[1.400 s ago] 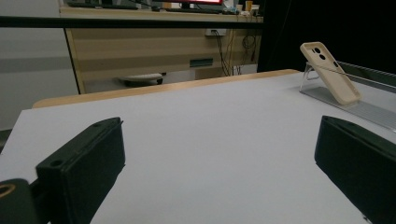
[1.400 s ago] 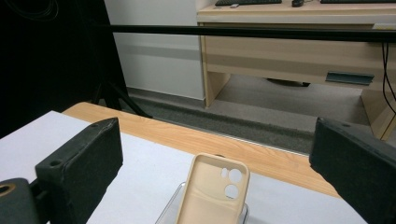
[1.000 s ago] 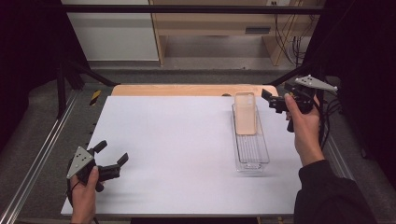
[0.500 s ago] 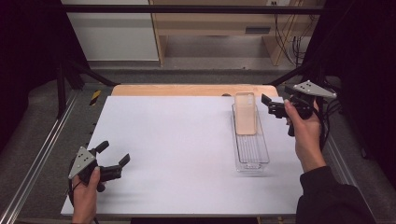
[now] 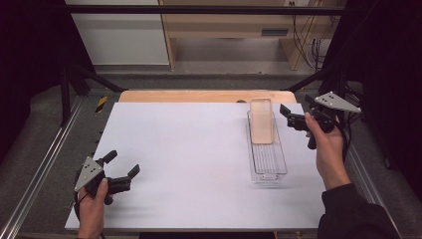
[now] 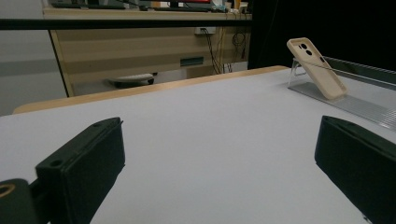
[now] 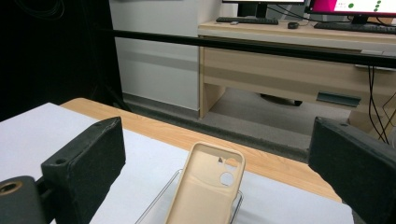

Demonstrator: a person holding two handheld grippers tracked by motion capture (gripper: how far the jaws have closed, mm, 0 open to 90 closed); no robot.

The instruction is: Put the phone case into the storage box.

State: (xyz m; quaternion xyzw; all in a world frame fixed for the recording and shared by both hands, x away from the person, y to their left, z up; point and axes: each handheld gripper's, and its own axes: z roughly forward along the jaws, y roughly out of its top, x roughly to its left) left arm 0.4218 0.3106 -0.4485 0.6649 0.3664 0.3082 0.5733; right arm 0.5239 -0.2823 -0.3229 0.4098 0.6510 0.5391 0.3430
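A beige phone case (image 5: pixel 261 127) leans upright at the far end of a clear plastic rack (image 5: pixel 268 162) on the right side of the white table. My right gripper (image 5: pixel 288 117) is held just right of the case, open and empty, pointing at it. In the right gripper view the case (image 7: pixel 205 191) stands between and beyond the open jaws, camera cut-outs at its top. My left gripper (image 5: pixel 123 163) hovers open and empty over the table's near left corner. In the left gripper view the case (image 6: pixel 317 70) and rack (image 6: pixel 359 105) lie far off to the right.
The white mat (image 5: pixel 189 149) covers a wooden tabletop (image 5: pixel 199 95) whose far edge shows. A metal rail (image 5: pixel 40 169) runs along the left side and black frame bars stand around the table. A desk (image 7: pixel 299 51) with monitors is beyond the table.
My right gripper has drifted a little lower and toward the person, staying beside the case. The left gripper has barely shifted.
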